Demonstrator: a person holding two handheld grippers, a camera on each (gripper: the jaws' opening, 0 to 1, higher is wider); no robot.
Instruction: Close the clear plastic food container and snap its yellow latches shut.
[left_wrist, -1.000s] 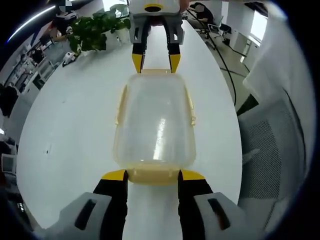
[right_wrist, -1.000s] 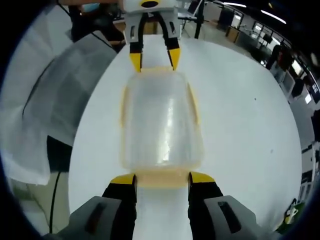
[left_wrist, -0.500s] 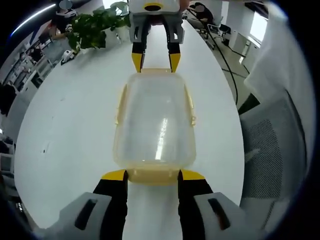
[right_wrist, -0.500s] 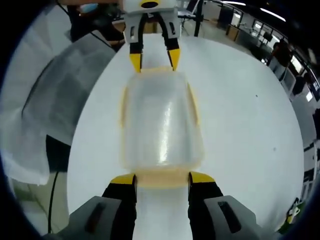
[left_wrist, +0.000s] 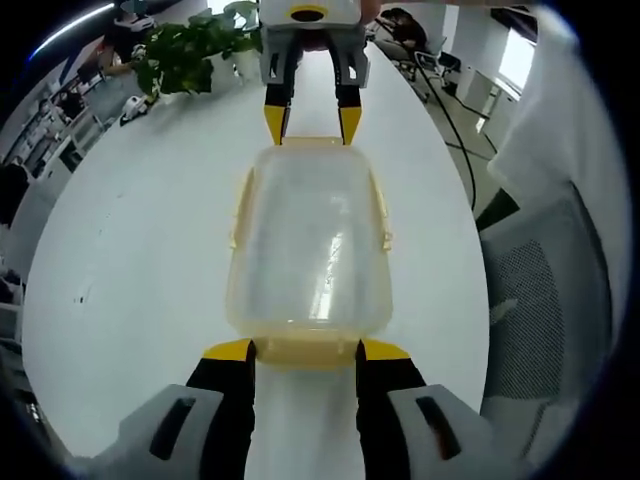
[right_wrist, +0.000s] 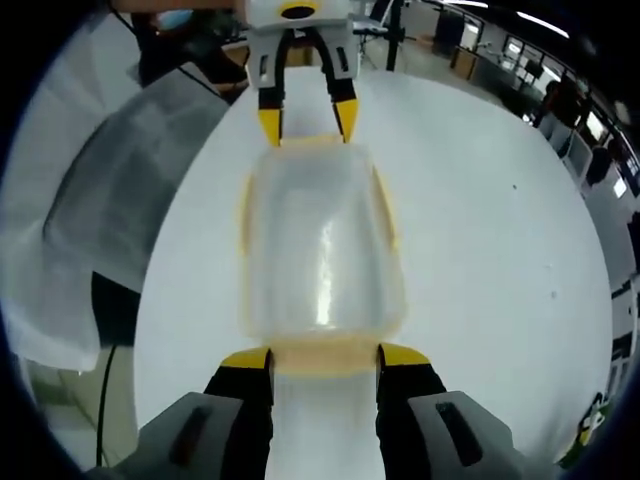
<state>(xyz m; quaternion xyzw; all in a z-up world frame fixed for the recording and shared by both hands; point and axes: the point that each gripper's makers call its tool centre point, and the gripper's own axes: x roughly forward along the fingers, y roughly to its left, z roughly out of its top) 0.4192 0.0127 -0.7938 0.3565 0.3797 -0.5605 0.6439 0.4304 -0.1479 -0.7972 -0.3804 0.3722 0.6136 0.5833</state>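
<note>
The clear plastic container (left_wrist: 310, 240) lies lengthwise on the white table (left_wrist: 130, 230), lid on, with yellow side latches (left_wrist: 383, 215) folded against its long walls. My left gripper (left_wrist: 307, 350) has its jaws closed against the near yellow end latch (left_wrist: 305, 352). At the far end, my right gripper (left_wrist: 311, 122) brackets the opposite end latch. From the other side, the container (right_wrist: 322, 240) runs away from my right gripper (right_wrist: 325, 357), which is clamped on its end latch (right_wrist: 325, 355). The left gripper (right_wrist: 304, 120) holds the far end.
A potted plant (left_wrist: 185, 55) stands at the table's far left. A mesh office chair (left_wrist: 560, 300) and a black cable (left_wrist: 450, 115) lie off the table's right side. That chair (right_wrist: 95, 215) and a white garment (right_wrist: 45, 300) sit on the left.
The table and room slide slightly behind the container in both views, while the container and both grippers keep the same places relative to each other.
</note>
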